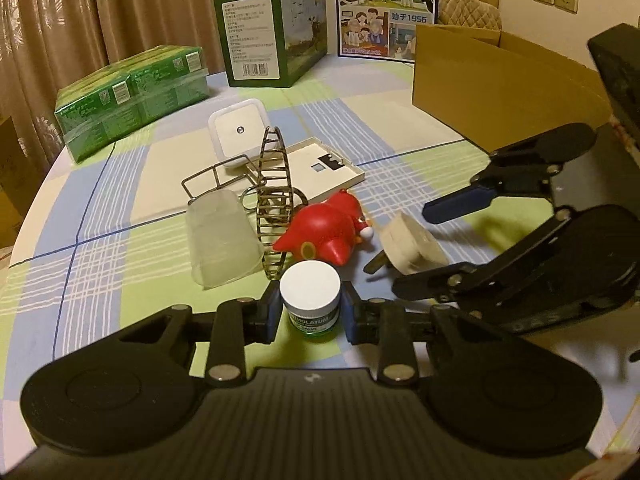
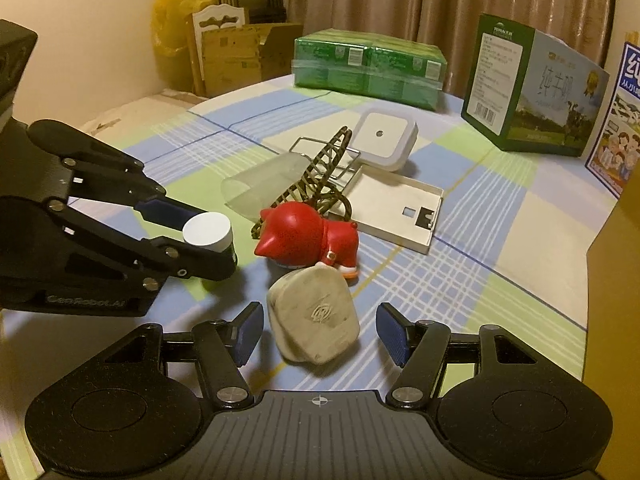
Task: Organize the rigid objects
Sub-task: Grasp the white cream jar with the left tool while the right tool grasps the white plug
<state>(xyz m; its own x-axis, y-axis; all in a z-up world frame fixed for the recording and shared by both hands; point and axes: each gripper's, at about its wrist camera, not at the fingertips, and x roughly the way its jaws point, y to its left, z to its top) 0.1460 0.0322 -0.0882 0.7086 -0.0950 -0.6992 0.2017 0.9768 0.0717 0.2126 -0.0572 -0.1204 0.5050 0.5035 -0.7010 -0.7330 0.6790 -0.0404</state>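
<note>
The left gripper [image 1: 307,308] had its jaws closed on a small jar [image 1: 310,296]; the right gripper [image 2: 319,332] hovered low with jaws spread wide.

Readable print on jar, cartons and claw

"THOLATUM" on the green jar [image 1: 310,300]; "TERUN" on the green carton [image 1: 256,32]; "1956" on the blue milk box [image 1: 386,8]; "GenRobot.AI" along the left claw [image 2: 208,236].

Left tool [image 1: 307,311] clamps white-lidded jar [image 1: 310,294]; red figurine [image 1: 324,232] beyond.
</note>
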